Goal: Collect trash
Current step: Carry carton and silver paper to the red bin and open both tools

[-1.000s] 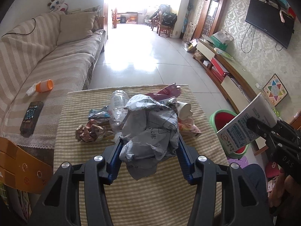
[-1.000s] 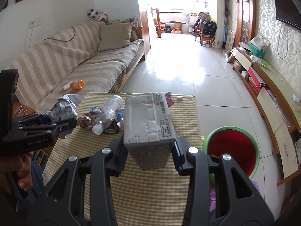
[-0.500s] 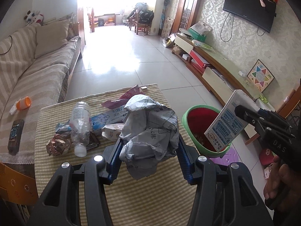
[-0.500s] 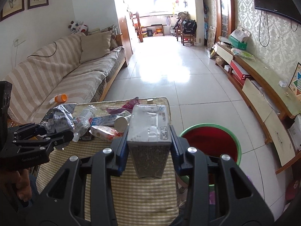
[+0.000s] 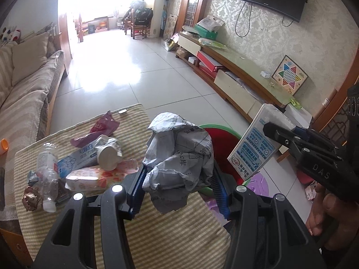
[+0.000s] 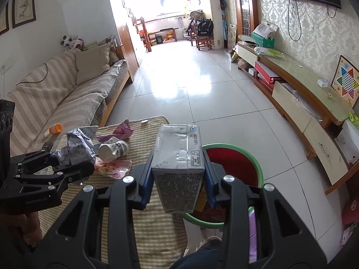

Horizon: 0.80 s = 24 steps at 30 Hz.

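Observation:
My left gripper [image 5: 178, 183] is shut on a crumpled grey newspaper ball [image 5: 179, 157], held over the right edge of the striped table [image 5: 157, 235], right by the red bin with a green rim [image 5: 222, 141]. My right gripper [image 6: 178, 179] is shut on a white carton box [image 6: 179, 157], held at the left rim of the same bin [image 6: 237, 163]. Each view shows the other gripper: the right one with the box [image 5: 255, 148] at the right of the left wrist view, the left one with the paper ball [image 6: 76, 145] at the left of the right wrist view.
On the table lie a plastic bottle [image 5: 46, 168], a paper cup [image 5: 107, 152], a toothpaste box [image 5: 76, 159], a pink tissue pack [image 5: 96, 177], a purple wrapper [image 5: 101, 127] and a brown crumpled ball [image 5: 30, 198]. A sofa [image 6: 67, 94] stands left, a low TV cabinet [image 6: 303, 89] right.
Both grippers have swung to the right with their loads, from over the table's middle to the bin. The bin has come closer to the centre in both views.

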Motion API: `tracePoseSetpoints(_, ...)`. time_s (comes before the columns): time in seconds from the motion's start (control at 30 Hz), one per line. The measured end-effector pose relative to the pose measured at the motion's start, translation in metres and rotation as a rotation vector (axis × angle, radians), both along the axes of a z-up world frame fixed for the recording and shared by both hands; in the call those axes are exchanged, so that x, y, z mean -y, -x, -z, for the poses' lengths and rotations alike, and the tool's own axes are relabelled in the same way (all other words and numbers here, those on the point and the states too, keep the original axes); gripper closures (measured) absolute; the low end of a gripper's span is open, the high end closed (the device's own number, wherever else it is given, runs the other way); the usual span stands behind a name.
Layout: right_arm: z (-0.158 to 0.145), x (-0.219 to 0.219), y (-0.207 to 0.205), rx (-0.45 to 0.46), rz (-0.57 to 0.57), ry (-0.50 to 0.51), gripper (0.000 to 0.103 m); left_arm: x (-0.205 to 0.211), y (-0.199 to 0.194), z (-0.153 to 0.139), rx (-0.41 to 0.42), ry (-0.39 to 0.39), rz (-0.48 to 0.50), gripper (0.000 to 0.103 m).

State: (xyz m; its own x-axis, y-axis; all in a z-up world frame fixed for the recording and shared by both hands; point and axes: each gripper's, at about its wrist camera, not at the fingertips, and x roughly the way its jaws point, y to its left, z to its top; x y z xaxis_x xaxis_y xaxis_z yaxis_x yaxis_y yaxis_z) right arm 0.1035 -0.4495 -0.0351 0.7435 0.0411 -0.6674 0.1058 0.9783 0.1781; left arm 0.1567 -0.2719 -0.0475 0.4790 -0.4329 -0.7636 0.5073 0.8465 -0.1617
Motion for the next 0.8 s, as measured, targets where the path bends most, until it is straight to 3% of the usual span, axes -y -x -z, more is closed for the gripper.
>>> tracePoseSetpoints(0.27,0.012,0.048,-0.008,-0.016,0.062,-0.020,0.066,0.061,-0.019,0.012,-0.037,0.044,0.088,0.053)
tracePoseSetpoints(0.8,0.053,0.096,-0.023,-0.068,0.128,-0.075,0.066,0.134,-0.037,0.052,-0.099,0.000,0.183,0.053)
